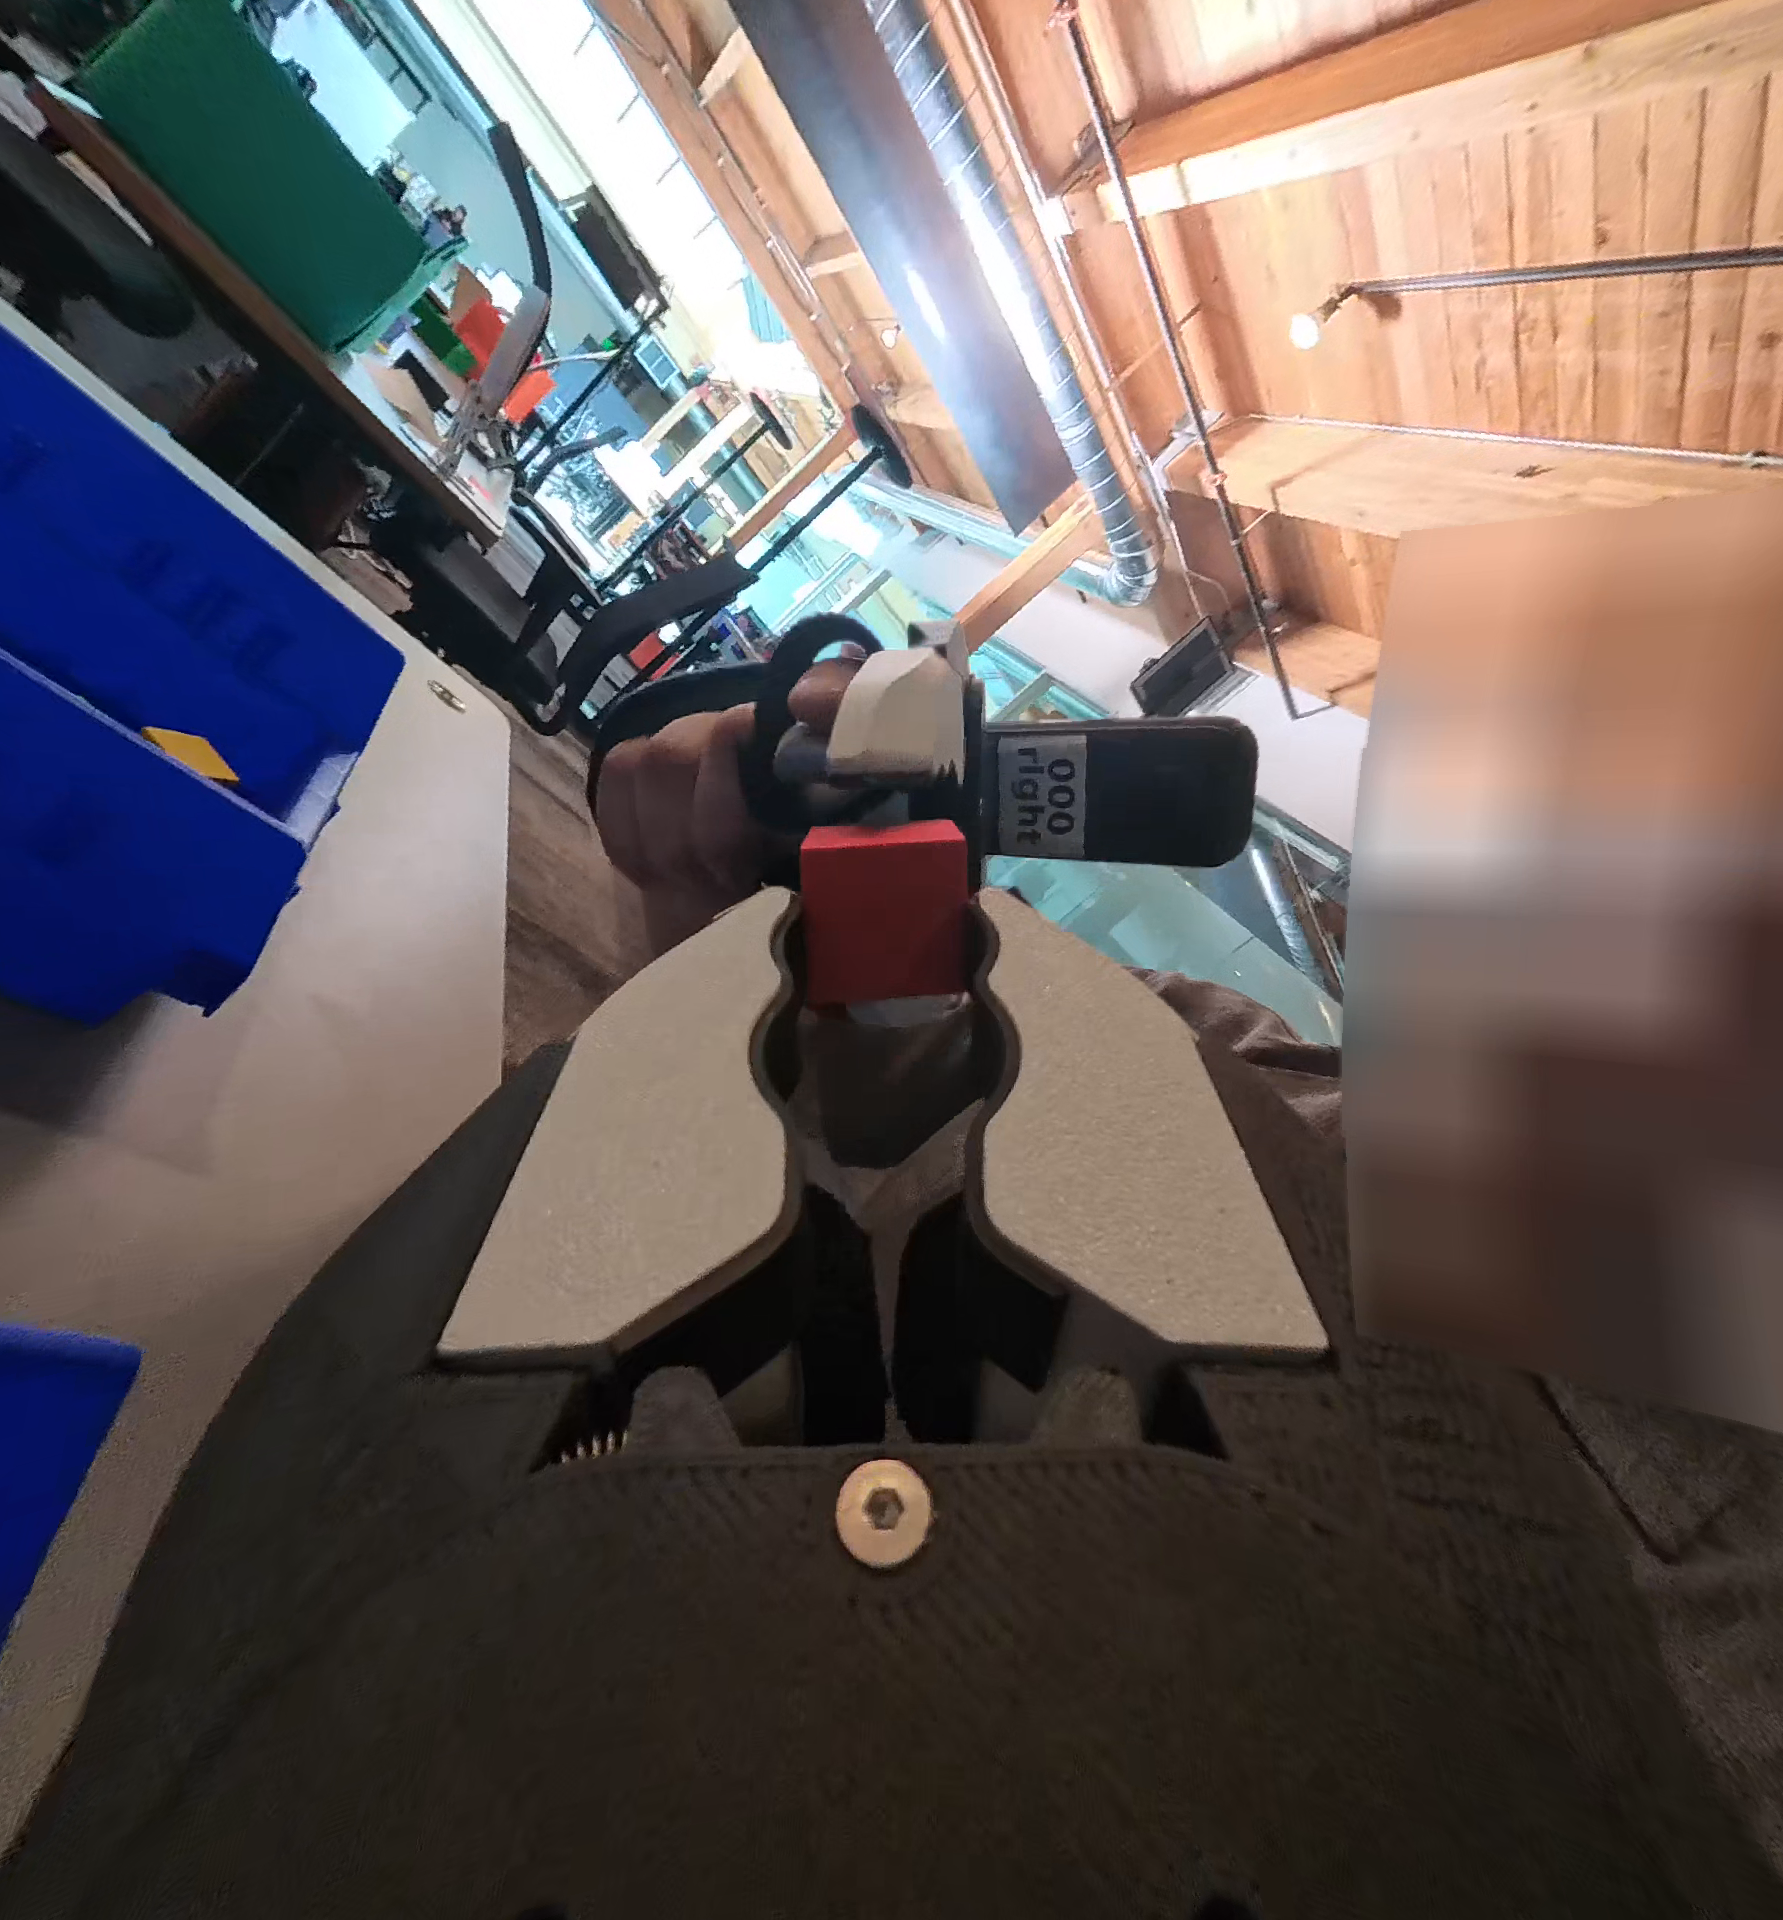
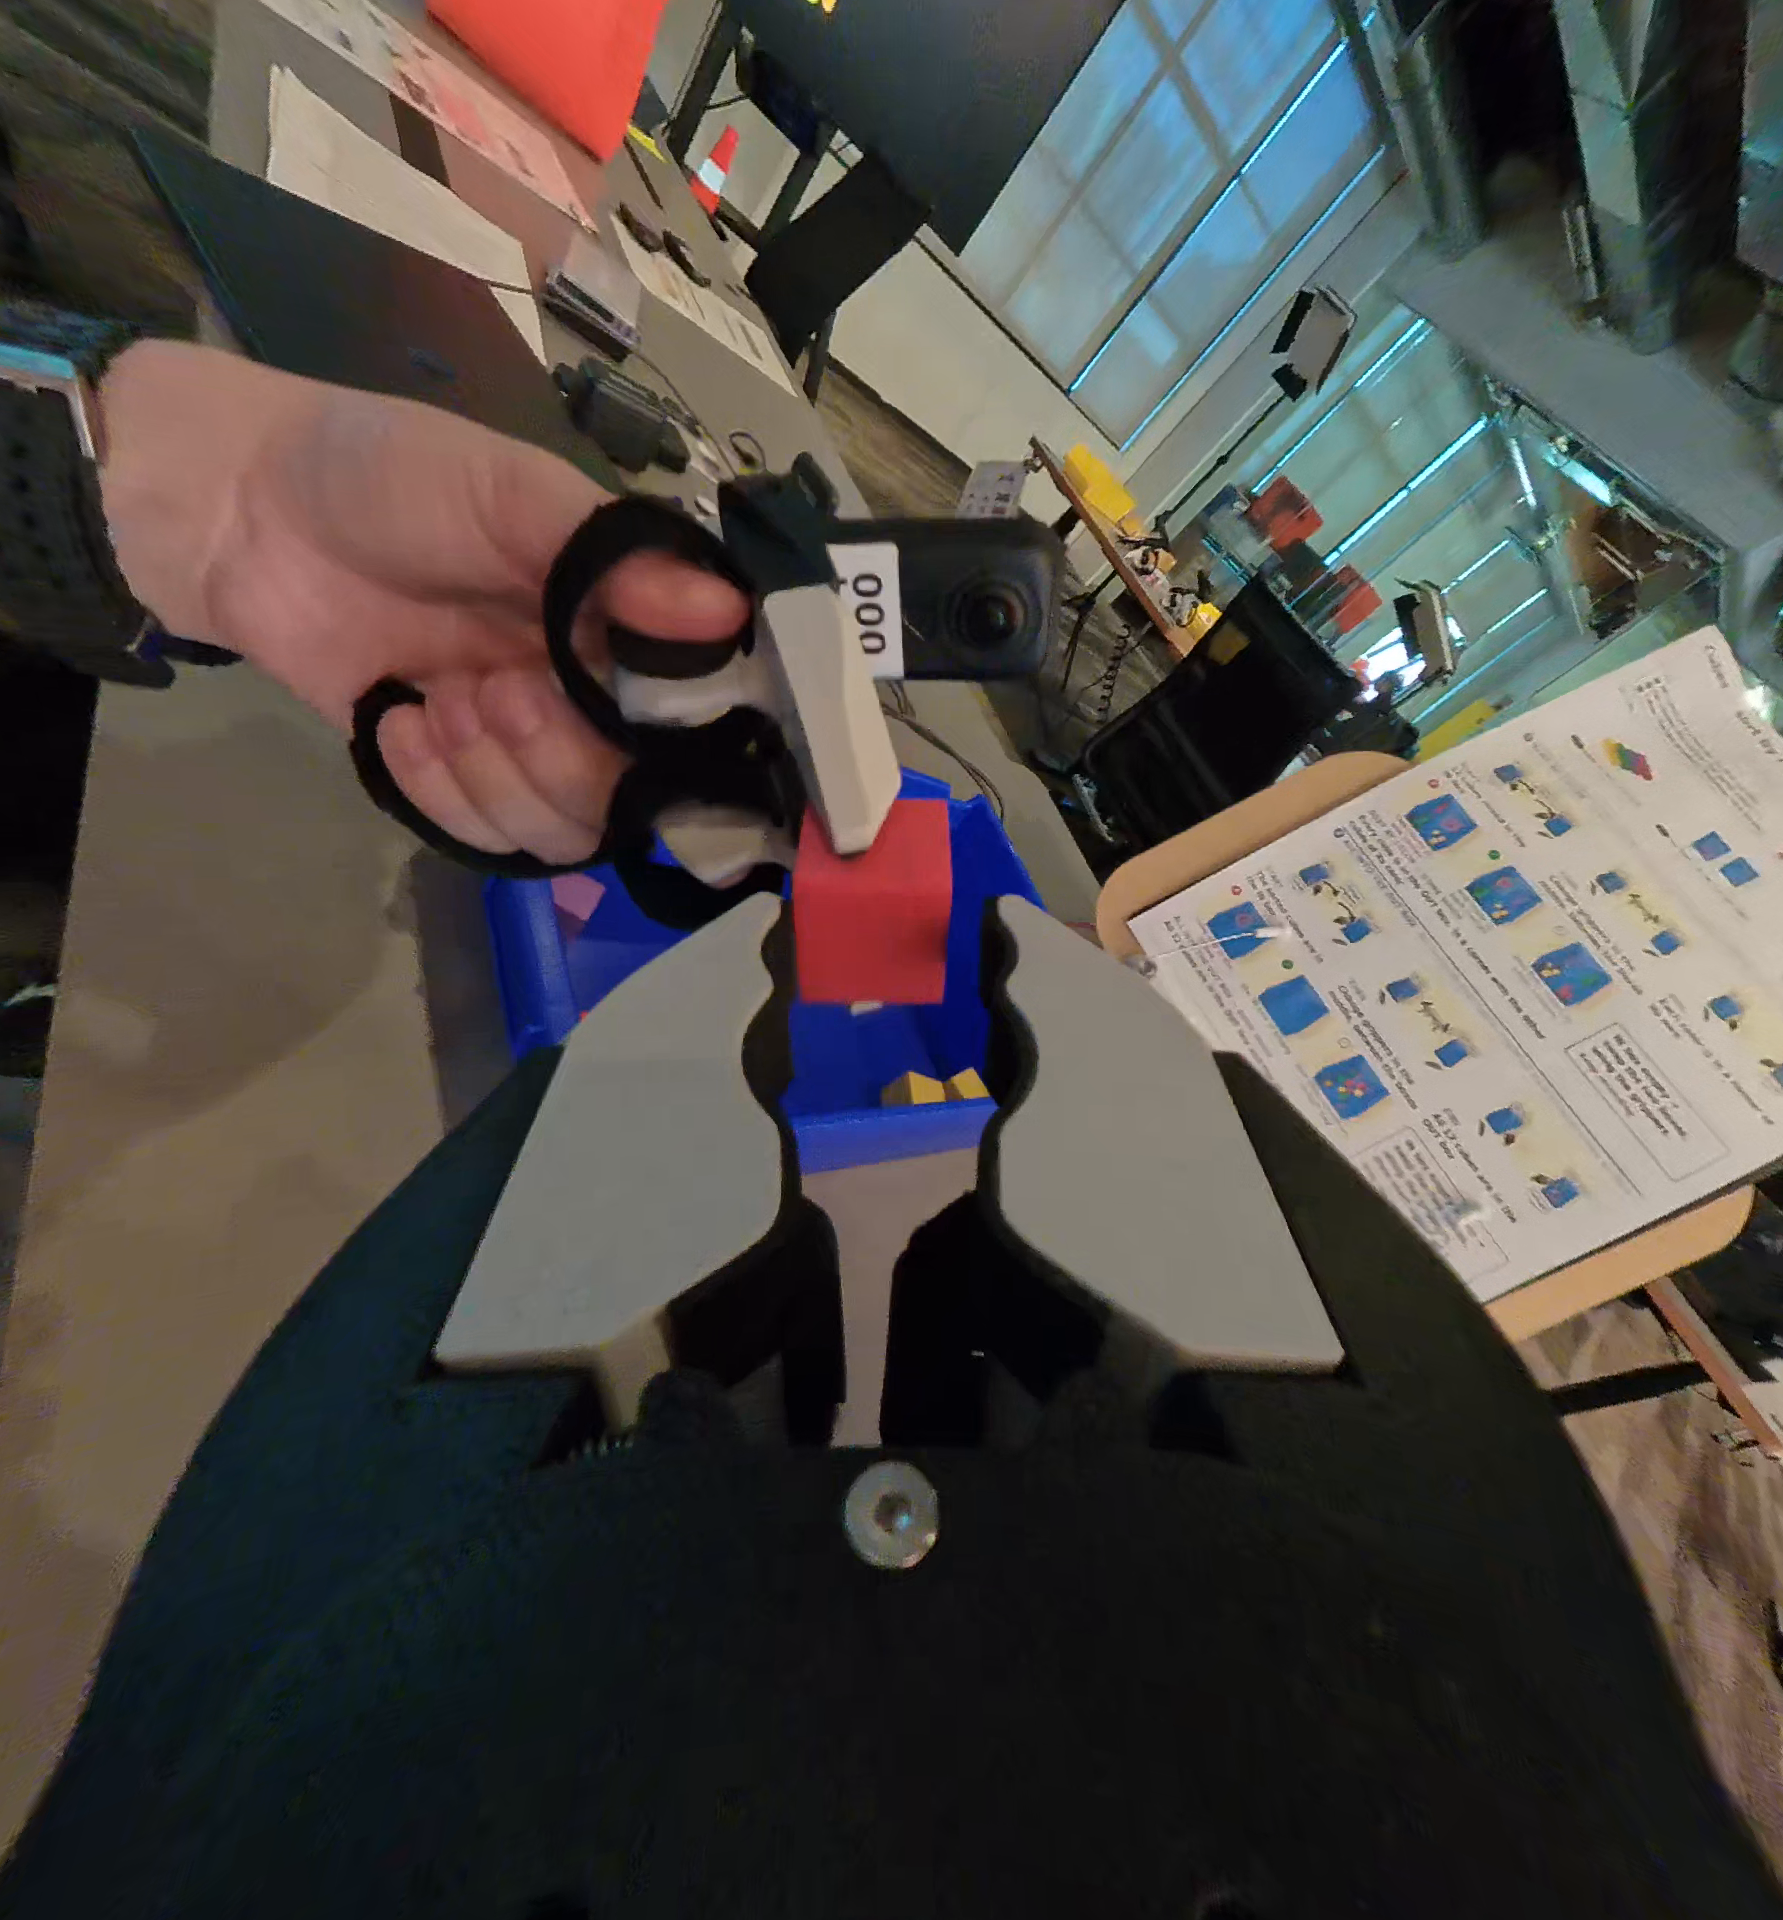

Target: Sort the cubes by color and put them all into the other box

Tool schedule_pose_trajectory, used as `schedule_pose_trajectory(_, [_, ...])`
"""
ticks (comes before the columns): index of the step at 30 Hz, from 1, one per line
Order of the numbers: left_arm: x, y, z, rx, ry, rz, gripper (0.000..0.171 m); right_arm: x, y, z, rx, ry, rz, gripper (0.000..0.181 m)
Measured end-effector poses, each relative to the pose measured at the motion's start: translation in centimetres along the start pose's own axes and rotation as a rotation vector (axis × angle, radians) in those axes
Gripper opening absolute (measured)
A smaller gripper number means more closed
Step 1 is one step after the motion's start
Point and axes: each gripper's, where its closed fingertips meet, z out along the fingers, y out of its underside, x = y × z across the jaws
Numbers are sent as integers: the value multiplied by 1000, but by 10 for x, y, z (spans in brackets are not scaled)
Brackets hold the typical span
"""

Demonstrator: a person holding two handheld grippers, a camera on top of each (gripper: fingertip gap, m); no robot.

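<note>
Pinching a red cube, seemingly light, rigid and flat-sided, left gripper fingers clamp it; right gripper fingers bracket it, apart.

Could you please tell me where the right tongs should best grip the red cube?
Probably the red cube by its two bare, parallel flat faces at the free end, approached head-on opposite the left tongs, which clamp the other end; the open right tongs straddle those faces.
</note>
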Motion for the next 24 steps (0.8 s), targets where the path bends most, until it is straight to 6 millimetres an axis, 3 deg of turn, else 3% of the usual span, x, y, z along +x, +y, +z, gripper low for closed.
schedule_pose_trajectory(6, [5,-2,0,41,49,2,31,-2,-4,-1,10,-38,11,27])
schedule_pose_trajectory(8, [12,-17,-10,126,63,28,49,13,0,-10,-15,-31,11,27])
schedule_pose_trajectory(10, [16,-31,-29,207,-12,124,36,44,16,-25,-88,6,22,27])
schedule_pose_trajectory(12, [15,-40,-53,267,-144,216,23,84,45,-42,-194,34,89,27])
schedule_pose_trajectory(15, [19,-53,-87,342,-277,298,11,116,109,-58,-425,-61,297,27])
schedule_pose_trajectory(19, [27,-60,-111,387,-337,339,9,112,204,-70,-782,-199,448,27])
schedule_pose_trajectory(22, [26,-58,-117,368,-372,349,8,90,256,-66,-940,-315,557,27])
schedule_pose_trajectory(24, [15,-56,-124,333,-458,353,8,73,282,-60,-1029,-385,598,27])
